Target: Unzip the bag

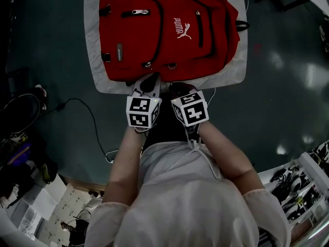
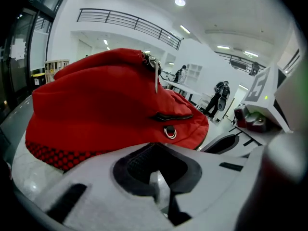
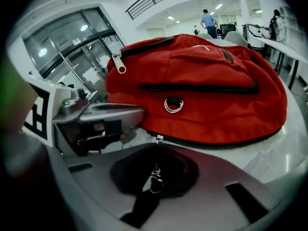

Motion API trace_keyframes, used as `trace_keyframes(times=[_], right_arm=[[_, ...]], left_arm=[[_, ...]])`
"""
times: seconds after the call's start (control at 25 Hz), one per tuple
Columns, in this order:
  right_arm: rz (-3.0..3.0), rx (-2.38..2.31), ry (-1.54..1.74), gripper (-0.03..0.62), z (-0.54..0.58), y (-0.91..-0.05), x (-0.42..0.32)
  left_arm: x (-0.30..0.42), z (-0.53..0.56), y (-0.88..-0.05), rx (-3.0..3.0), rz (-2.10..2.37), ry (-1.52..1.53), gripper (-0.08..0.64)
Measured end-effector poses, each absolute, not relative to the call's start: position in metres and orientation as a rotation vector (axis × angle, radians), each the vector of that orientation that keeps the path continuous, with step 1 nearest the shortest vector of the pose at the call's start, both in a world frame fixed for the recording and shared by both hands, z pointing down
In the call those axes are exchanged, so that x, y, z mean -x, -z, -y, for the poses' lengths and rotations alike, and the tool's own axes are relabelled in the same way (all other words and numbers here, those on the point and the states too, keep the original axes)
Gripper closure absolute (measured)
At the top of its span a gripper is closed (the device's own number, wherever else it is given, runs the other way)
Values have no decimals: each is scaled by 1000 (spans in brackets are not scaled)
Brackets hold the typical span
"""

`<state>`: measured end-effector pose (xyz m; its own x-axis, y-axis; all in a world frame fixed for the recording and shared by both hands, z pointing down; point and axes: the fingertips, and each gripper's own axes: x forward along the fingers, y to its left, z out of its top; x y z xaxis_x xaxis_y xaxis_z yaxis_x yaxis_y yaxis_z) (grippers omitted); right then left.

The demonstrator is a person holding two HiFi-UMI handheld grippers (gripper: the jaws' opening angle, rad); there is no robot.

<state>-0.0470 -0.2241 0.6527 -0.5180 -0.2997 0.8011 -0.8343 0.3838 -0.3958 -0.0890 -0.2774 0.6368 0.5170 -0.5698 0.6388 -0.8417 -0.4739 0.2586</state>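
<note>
The red Puma backpack lies flat on the table, its base along the near edge. The right gripper is pinched on the zipper pull of the base seam, apparently to draw it sideways. Just beside it, the left gripper has its jaws together on nothing, probably placed to steady the bag.

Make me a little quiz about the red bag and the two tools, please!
1. What colour is the backpack? A) blue B) red C) green
2. True or false: the right tool pinches a zipper pull.
3. Fill in: the logo on the bag is ___ in colour.
Key: 1 B; 2 true; 3 white.
</note>
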Motion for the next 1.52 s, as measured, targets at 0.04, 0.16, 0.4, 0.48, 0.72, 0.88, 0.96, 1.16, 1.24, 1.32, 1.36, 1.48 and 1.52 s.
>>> trace_keyframes(times=[0.04,0.16,0.4,0.48,0.72,0.88,0.96,1.16,1.24,1.32,1.36,1.48,1.52], right_arm=[[2012,-959,-1075,565,224,-653,46],[2018,-932,-1022,566,225,-652,39],[2017,-901,-930,566,224,-651,16],[2013,-901,-911,566,225,-650,6],[1984,-938,-880,566,229,-652,-29],[1957,-969,-859,566,233,-650,-50],[1947,-979,-847,566,234,-651,-60],[1917,-987,-773,566,239,-650,-81],[1903,-997,-754,566,240,-650,-90],[1893,-1016,-763,566,242,-651,-101],[1888,-1030,-775,566,243,-651,-106],[1863,-1071,-784,565,249,-652,-124],[1854,-1078,-772,565,251,-652,-130]], left_arm=[[89,278,-638,-2196,1135,-648,540],[91,279,-639,-2174,1111,-647,540],[89,277,-639,-2173,1114,-657,540],[89,277,-639,-2176,1116,-659,540],[90,278,-639,-2190,1136,-668,540],[92,278,-640,-2189,1150,-675,540],[92,278,-640,-2185,1150,-676,540],[90,279,-639,-2187,1168,-672,540],[91,279,-640,-2181,1173,-672,540],[92,278,-640,-2176,1175,-671,540],[92,278,-640,-2175,1177,-672,540],[92,279,-641,-2175,1186,-678,540],[92,279,-641,-2175,1190,-682,540]])
